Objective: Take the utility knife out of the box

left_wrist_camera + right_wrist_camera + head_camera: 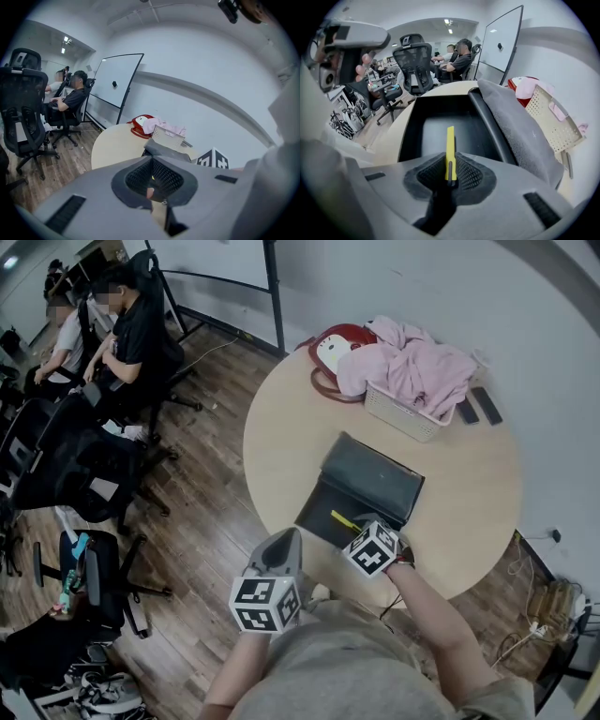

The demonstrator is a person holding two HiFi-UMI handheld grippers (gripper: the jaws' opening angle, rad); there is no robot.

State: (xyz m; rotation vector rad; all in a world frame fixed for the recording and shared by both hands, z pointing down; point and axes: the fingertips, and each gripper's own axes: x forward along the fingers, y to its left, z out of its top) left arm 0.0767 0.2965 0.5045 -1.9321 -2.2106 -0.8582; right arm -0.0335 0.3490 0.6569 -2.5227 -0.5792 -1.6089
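Your left gripper (151, 163) has its jaws pressed together on nothing, left of the box (410, 125). Your right gripper (450, 165) pinches the yellow utility knife (450, 140), which juts forward from its jaws over the open black box. Two grippers, one knife, one box.

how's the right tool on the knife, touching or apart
Touching. The right gripper view shows the right tool closed on both sides of the yellow knife, no gap.
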